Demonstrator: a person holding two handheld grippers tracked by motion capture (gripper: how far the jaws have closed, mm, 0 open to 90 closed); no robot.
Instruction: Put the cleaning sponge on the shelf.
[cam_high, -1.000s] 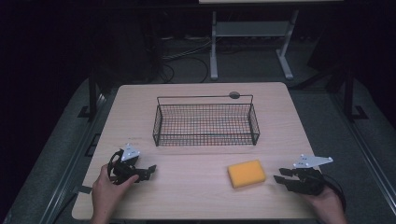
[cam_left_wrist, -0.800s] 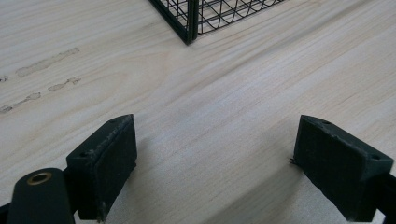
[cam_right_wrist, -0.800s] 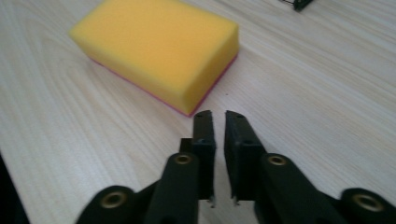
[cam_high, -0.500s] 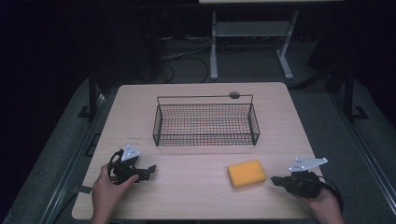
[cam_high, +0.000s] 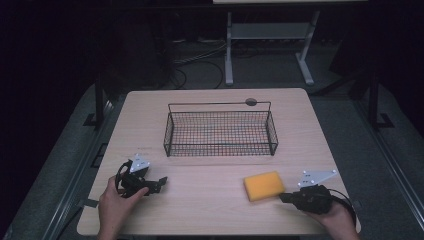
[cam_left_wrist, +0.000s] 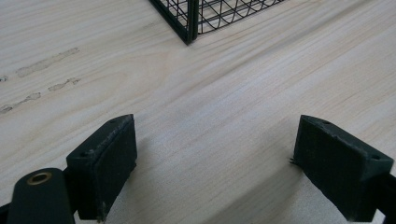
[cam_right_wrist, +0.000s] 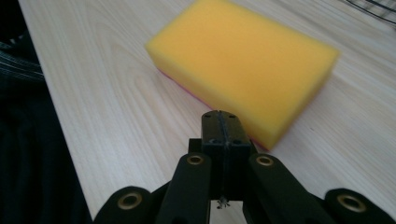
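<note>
A yellow sponge (cam_high: 263, 186) lies flat on the wooden table (cam_high: 210, 210), right of centre near the front. My right gripper (cam_high: 283, 198) rests just right of it, jaws pressed shut with nothing between them. In the right gripper view the shut tips (cam_right_wrist: 221, 119) sit a short way in front of the sponge (cam_right_wrist: 247, 65), which has a thin pink underside. My left gripper (cam_high: 161, 182) lies at the front left, held by a hand. Its jaws (cam_left_wrist: 212, 154) stand wide open over bare wood. A black wire basket (cam_high: 220, 132) stands empty at the middle of the table.
The basket's near corner (cam_left_wrist: 189, 21) shows at the top of the left gripper view. A small dark round thing (cam_high: 251, 101) sits at the table's far edge behind the basket. A metal stand (cam_high: 270, 45) and cables lie on the dark floor beyond.
My right gripper has slid left, closer to the sponge. The left gripper, sponge and basket have stayed put.
</note>
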